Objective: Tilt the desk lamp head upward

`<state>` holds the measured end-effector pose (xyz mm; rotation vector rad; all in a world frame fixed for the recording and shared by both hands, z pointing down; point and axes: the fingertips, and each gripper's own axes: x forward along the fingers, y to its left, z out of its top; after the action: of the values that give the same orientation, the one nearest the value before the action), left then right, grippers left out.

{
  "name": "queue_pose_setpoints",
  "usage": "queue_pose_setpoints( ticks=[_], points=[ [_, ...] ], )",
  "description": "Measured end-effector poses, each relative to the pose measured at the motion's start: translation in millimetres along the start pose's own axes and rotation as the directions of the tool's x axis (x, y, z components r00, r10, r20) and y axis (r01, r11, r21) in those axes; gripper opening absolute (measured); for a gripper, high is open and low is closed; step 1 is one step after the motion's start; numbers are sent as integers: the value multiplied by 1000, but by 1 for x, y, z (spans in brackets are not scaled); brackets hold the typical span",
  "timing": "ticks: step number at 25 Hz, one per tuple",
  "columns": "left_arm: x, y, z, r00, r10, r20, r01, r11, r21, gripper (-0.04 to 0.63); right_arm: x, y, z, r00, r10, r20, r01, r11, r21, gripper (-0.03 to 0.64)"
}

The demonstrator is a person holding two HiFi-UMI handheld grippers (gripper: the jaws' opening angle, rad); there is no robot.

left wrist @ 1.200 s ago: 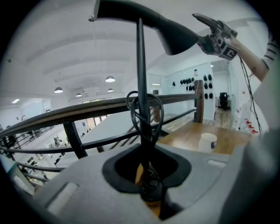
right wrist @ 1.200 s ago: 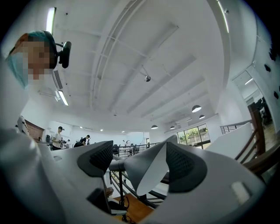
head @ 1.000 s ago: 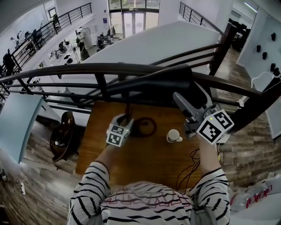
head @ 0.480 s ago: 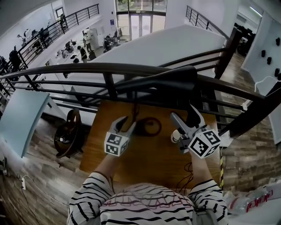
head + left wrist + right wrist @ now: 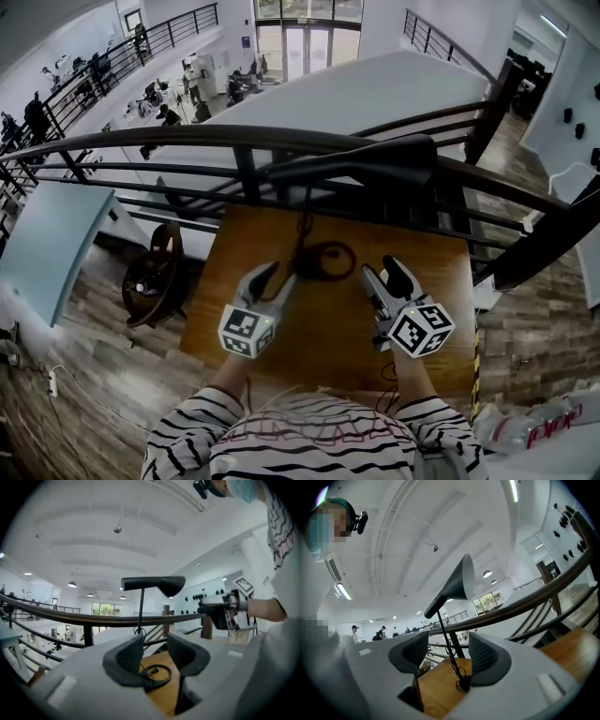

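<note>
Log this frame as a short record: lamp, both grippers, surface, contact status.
lamp head: black, on a thin stem, above the table
lamp base: round, on the wooden table, cable looped at it
left gripper: jaws closing, nothing between them, near the base's left side
right gripper: jaws closing, nothing between them, right of the base
contact: neither gripper touches the lamp

Office mezzanine: railing [image 5: 141,142] overlooks staffed desks [image 5: 202,82] below.
</note>
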<state>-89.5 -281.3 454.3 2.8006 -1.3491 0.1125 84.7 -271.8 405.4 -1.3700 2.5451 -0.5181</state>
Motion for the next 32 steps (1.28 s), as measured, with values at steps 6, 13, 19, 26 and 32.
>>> queue_pose_setpoints(
  ticks=[6,13,19,26,32],
  points=[
    [-42,-25,1,1000,-28,5,28,999,-19,137,-29,16,-32,999,-47,-19,48,997,65,198],
    [-98,-35,-4,999,-26,23,27,998,-49,58,-59,55,-71,996,-46,-71,52,996,78,83],
    [-149,-49,-18,1000,-26,-2,26,996,-82,5,-86,86,-101,994,-40,-107,50,994,96,2],
    [-194,-66,-31,998,-54,-20,51,993,-103,5,-112,113,-133,987,-59,-149,72,994,78,0],
    [-220,-86,-45,996,-71,-54,64,992,-109,5,-137,129,-158,981,-76,-178,95,990,100,0]
  ],
)
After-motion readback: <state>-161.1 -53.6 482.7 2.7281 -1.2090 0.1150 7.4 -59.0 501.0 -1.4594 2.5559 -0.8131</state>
